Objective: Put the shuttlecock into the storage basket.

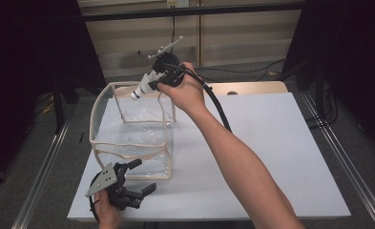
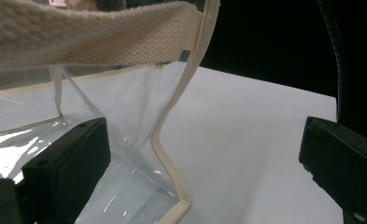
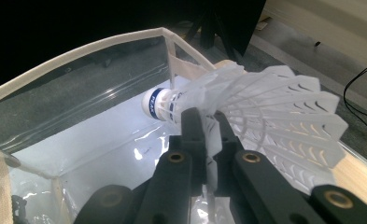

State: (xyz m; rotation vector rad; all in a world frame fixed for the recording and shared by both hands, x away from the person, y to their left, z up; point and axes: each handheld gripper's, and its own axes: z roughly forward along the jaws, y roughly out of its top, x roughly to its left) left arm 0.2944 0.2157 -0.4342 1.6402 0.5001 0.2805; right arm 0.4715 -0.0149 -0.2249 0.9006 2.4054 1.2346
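A clear plastic bag (image 1: 132, 138) with cream fabric trim stands open-topped on the white table (image 1: 271, 157). Over its far right rim my right gripper (image 1: 152, 84) is shut on a white shuttlecock (image 1: 142, 88), cork pointing down-left toward the opening. In the right gripper view the jaws pinch the feather skirt of the shuttlecock (image 3: 265, 107) above the bag (image 3: 78, 140). My left gripper (image 1: 144, 177) stands open at the bag's near right corner. In the left gripper view, its fingers (image 2: 64, 163) straddle the trimmed corner edge of the bag (image 2: 172, 140).
The table's right half is bare. A wooden board (image 1: 252, 88) lies behind the table's far edge. Metal rails (image 1: 342, 157) run along both sides on the floor. Dark curtains (image 1: 27, 47) hang left and right.
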